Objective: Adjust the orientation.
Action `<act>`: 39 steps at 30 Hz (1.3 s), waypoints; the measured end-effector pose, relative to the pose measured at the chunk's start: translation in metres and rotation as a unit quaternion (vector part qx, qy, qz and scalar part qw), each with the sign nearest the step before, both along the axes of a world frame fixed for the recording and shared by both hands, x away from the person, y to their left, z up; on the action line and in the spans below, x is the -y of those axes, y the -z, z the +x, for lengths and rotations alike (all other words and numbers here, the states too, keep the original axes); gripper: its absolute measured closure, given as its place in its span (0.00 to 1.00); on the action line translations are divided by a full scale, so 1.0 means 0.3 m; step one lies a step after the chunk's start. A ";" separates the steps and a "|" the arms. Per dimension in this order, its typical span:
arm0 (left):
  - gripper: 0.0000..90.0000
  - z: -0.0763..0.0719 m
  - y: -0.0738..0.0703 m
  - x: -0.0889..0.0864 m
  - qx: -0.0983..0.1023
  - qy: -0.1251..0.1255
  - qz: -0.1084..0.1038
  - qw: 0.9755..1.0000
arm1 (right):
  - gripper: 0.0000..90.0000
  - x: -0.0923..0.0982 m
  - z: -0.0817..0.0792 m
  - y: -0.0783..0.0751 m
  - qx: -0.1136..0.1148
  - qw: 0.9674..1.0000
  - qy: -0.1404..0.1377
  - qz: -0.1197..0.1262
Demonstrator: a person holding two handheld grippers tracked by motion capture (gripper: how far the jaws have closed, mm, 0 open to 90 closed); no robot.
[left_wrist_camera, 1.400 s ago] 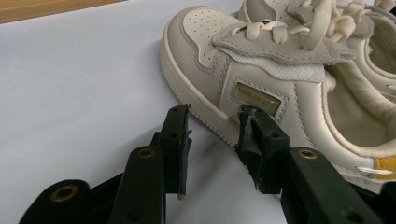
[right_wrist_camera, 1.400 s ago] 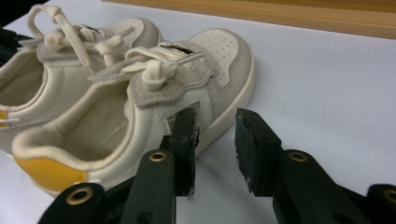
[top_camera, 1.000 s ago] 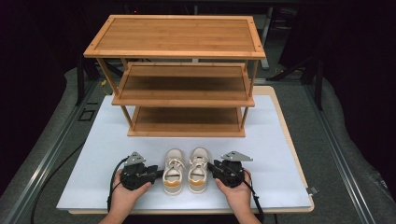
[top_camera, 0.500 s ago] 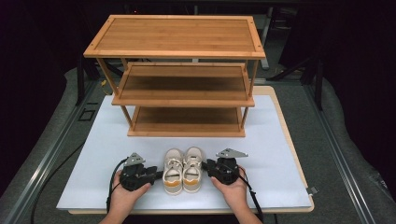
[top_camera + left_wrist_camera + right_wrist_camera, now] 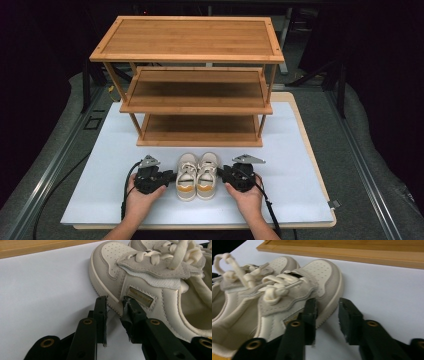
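Two small cream sneakers stand side by side, toes toward the rack: the left sneaker [image 5: 186, 176] [image 5: 150, 282] and the right sneaker [image 5: 207, 175] [image 5: 294, 287]. My left gripper [image 5: 170, 176] [image 5: 114, 301] lies on the mat at the left sneaker's outer side. Its jaws have just been closing, and the sole's rim sits between the tips with a gap showing. My right gripper [image 5: 223, 174] [image 5: 327, 306] lies at the right sneaker's outer side. Its jaws have just been opening, with the sole's edge between them, unpinched.
A three-tier bamboo shoe rack [image 5: 190, 60] stands behind the sneakers on the white mat [image 5: 300, 165]; its lowest shelf [image 5: 200, 127] is just beyond the toes. Bare mat lies to either side of my hands. The mat's front edge runs close under my wrists.
The right sneaker has slid left against the left one, closing the gap between them. The right gripper shifted slightly left with it. The left gripper stayed in place.
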State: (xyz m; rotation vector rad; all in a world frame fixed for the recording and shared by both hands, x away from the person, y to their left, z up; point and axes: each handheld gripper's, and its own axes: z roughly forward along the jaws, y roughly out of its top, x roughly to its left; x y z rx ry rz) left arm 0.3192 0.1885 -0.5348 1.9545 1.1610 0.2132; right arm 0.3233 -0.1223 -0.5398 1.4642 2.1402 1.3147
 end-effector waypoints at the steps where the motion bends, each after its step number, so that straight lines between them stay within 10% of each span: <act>1: 0.77 -0.001 -0.002 -0.007 -0.003 -0.004 -0.005 1.000 | 0.68 0.002 -0.001 -0.001 -0.001 1.000 0.003 0.001; 9: 0.60 -0.090 -0.097 -0.050 0.049 0.002 -0.066 0.997 | 0.54 -0.001 -0.116 -0.084 0.047 0.999 0.009 0.013; 21: 0.60 -0.040 -0.036 0.046 0.019 0.019 -0.035 0.999 | 0.56 -0.084 -0.067 -0.033 -0.002 1.000 -0.017 0.010; 39: 0.62 -0.049 -0.030 0.076 0.017 0.000 -0.038 0.999 | 0.59 -0.083 -0.101 -0.047 -0.007 1.000 -0.018 -0.002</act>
